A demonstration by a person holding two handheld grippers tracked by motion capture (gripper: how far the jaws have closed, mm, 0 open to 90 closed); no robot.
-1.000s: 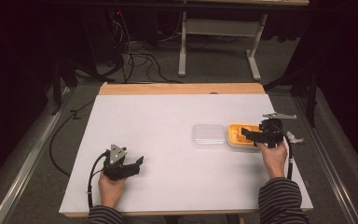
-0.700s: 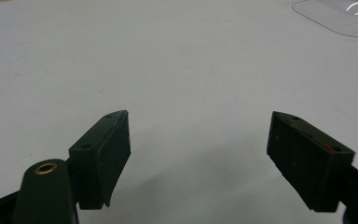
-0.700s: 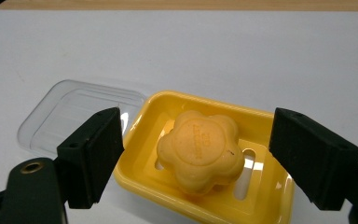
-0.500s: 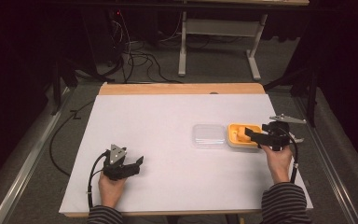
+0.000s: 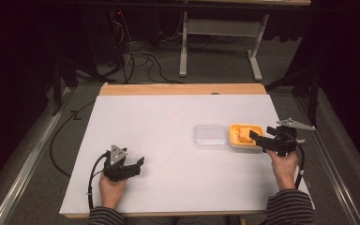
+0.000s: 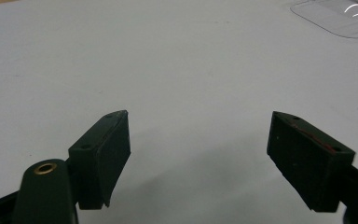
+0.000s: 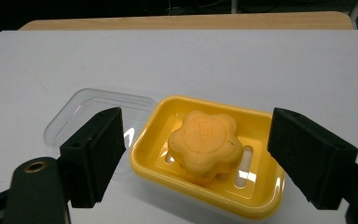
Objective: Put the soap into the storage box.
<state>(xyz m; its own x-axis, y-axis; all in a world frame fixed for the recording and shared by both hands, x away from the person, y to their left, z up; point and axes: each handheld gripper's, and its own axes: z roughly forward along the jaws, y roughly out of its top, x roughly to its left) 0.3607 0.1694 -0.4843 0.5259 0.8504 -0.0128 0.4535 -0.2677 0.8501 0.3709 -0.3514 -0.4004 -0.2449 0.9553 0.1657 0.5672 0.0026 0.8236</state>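
Soap flower-shaped, orange | yellow plastic dish | both claws wide apart, empty

The left tongs stand with both black jaws spread wide over bare white tabletop, nothing between them, and a clear plastic lid lies at the far upper right edge, well apart.
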